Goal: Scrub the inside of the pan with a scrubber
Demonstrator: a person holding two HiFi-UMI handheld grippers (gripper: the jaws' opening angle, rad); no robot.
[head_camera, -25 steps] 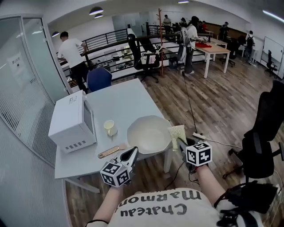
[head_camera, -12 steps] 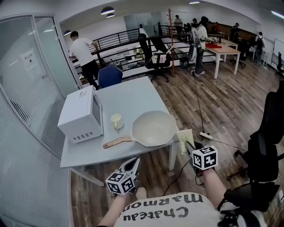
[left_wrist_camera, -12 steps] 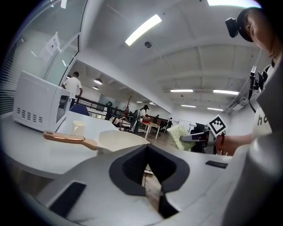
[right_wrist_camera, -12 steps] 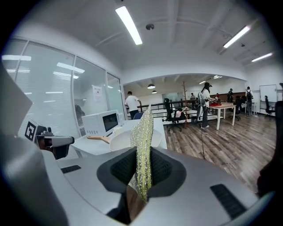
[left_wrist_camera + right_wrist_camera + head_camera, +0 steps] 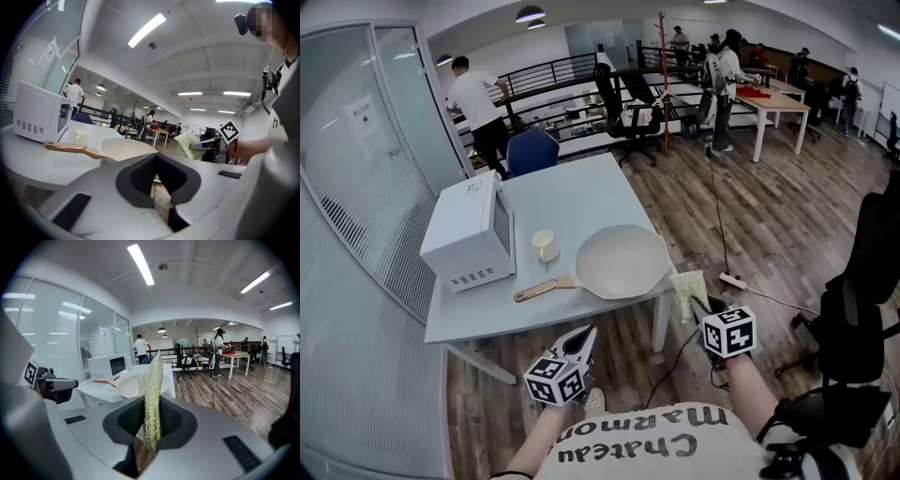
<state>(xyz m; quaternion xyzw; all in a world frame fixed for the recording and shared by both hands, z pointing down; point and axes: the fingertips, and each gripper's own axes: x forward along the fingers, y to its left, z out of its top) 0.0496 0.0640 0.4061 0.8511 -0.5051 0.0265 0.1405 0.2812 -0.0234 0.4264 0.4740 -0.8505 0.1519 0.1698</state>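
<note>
Office table [image 5: 572, 197] stands ahead. Left gripper [image 5: 585, 332], clenched empty, should open onto the wooden handle [image 5: 539, 289] of the pan [image 5: 623, 261] at the front edge; right gripper [image 5: 701, 306], clamping the scrubber [image 5: 688, 289], should then lay it flat inside.

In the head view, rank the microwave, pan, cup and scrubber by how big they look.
1. microwave
2. pan
3. scrubber and cup: close in size, and the scrubber is nearer the camera, so I won't rank them.
</note>
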